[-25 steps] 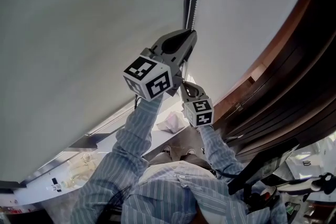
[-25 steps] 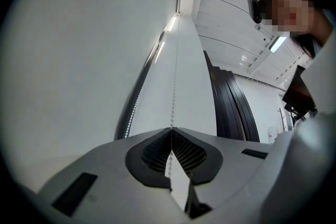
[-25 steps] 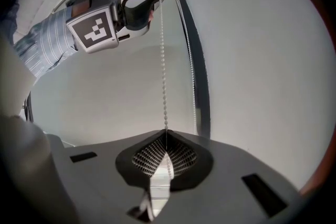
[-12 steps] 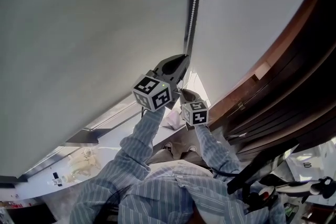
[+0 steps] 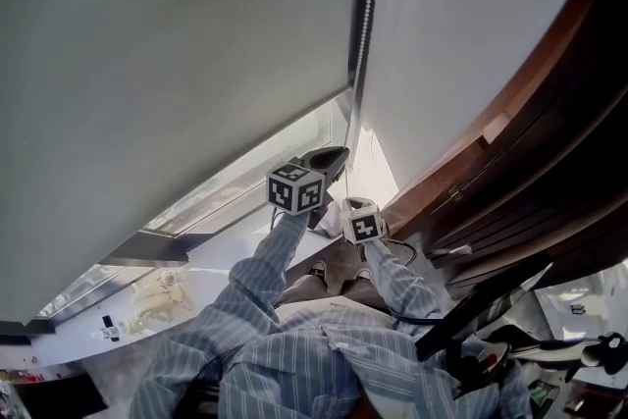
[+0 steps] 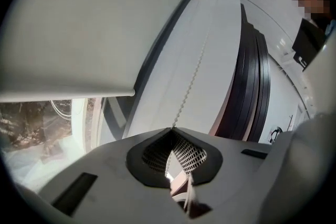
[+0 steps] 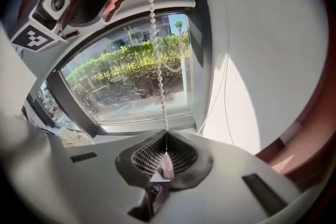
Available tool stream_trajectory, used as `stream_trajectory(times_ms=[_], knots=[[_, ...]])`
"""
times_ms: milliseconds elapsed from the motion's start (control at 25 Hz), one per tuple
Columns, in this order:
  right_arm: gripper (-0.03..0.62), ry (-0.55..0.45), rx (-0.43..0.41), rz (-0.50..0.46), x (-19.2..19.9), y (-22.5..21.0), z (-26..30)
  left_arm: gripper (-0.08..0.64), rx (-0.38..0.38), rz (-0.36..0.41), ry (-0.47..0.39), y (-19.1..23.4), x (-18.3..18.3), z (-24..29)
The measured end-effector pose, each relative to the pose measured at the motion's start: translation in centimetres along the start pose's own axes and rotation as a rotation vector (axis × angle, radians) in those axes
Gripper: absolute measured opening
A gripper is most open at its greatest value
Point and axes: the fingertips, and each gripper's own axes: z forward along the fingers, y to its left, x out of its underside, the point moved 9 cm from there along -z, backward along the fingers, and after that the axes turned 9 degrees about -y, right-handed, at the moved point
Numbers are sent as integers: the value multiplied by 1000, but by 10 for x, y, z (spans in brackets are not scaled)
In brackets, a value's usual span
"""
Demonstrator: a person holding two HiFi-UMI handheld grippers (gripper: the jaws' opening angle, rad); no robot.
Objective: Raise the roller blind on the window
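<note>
Though the head view cuts off the top of the roller blind and the upper end of its bead chain, you can see the blind's straight bottom edge partway down the window. Bright glass and green hedges show below that edge. The dark brown panelling at the right is hard to make out.

The blind is plain, matte, pale grey fabric. The chain is a string of small round white beads, drawn straight. Your left tongs are clamped on it where the dark, mesh-textured pads meet. Your right tongs are pinched shut on the same strand, just below the left pair, with a taut run of beads between them.

Both your arms, in blue-and-white striped sleeves, reach forward. The left tongs point nearly level and the right tilt downward. In the head view the marker cube hides the right tips.
</note>
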Motion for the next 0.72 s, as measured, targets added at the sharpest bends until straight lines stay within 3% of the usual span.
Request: stream_trajectory(times_ms=[160, 320, 480, 560, 720], knots=[[8, -37, -26, -69, -20, -5, -16, 5, -28, -2, -13, 7, -1, -6], [16, -363, -57, -51, -103, -12, -77, 5, -26, -39, -33, 17, 2, -9], [91, -689, -229, -85, -209, 8, -163, 5, -21, -38, -49, 16, 10, -10], [109, -800, -274, -161, -254, 20, -200, 5, -14, -44, -48, 13, 10, -7], [109, -921, -281, -278, -313, 32, -234, 5, -8, -43, -35, 11, 13, -4]])
